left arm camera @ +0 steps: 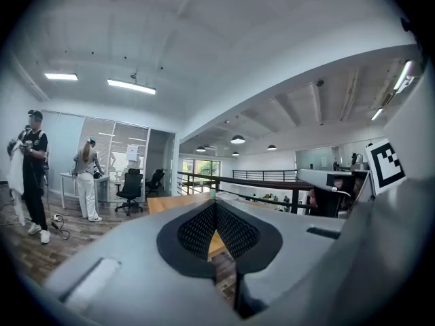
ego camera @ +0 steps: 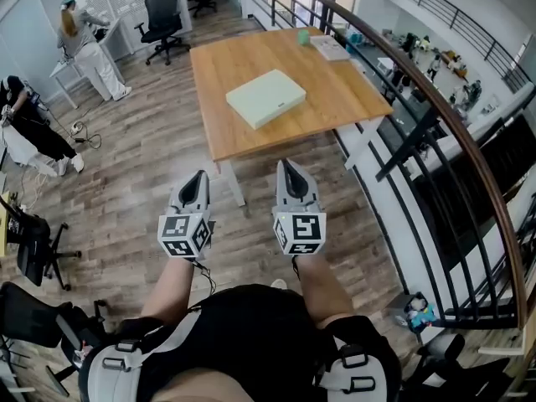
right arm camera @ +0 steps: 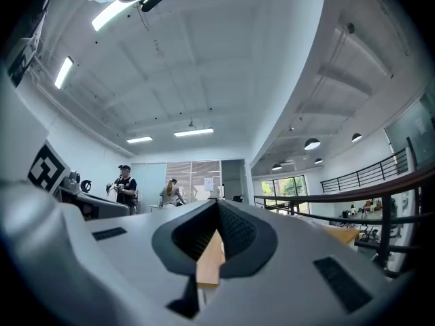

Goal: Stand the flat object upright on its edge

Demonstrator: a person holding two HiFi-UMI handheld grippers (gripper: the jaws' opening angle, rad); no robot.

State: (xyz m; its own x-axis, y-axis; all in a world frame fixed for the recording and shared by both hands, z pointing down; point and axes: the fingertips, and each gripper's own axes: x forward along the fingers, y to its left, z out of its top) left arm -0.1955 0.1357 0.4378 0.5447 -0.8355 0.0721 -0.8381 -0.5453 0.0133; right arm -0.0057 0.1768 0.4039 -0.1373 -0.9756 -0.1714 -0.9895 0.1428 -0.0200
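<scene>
My left tongs (ego camera: pixel 198 177) and right tongs (ego camera: pixel 288 166) are both clenched shut, empty, well short of the table (ego camera: pixel 339 99). The pale green flat box (ego camera: pixel 265 97) lies flat mid-table. It looks light, stiff and a bit slick, so I'd pinch opposite long edges.

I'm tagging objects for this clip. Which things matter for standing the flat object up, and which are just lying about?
Job: flat box, lying flat on table; left gripper and right gripper, both shut, empty.
Lying about: cup; white stack; chair.
</scene>
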